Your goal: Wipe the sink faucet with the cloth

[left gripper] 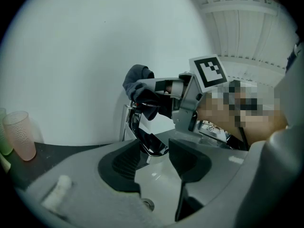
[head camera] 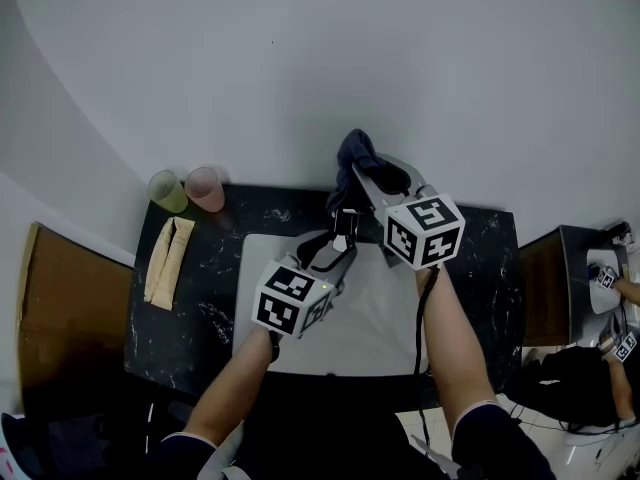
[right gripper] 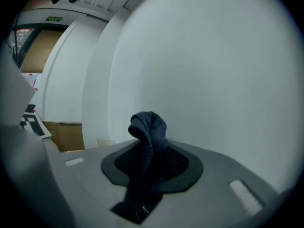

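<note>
Dark-blue fabric cloth (right gripper: 148, 136), likely soft, light and best pinched by a bunched fold, sits clamped in the right gripper (right gripper: 152, 175) at the head view's upper centre, just above the curved chrome faucet (left gripper: 141, 131), whose spout shows between the left gripper (left gripper: 154, 163)'s parted jaws.

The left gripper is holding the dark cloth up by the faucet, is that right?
Not quite. The right gripper holds the cloth by the faucet, as the right gripper view shows. The left gripper has its jaws open.

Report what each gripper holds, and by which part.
Right gripper: the dark cloth, pinched along its lower length, its bunched end sticking out past the fingers. Left gripper: nothing; it is open, with the faucet ahead.
</note>
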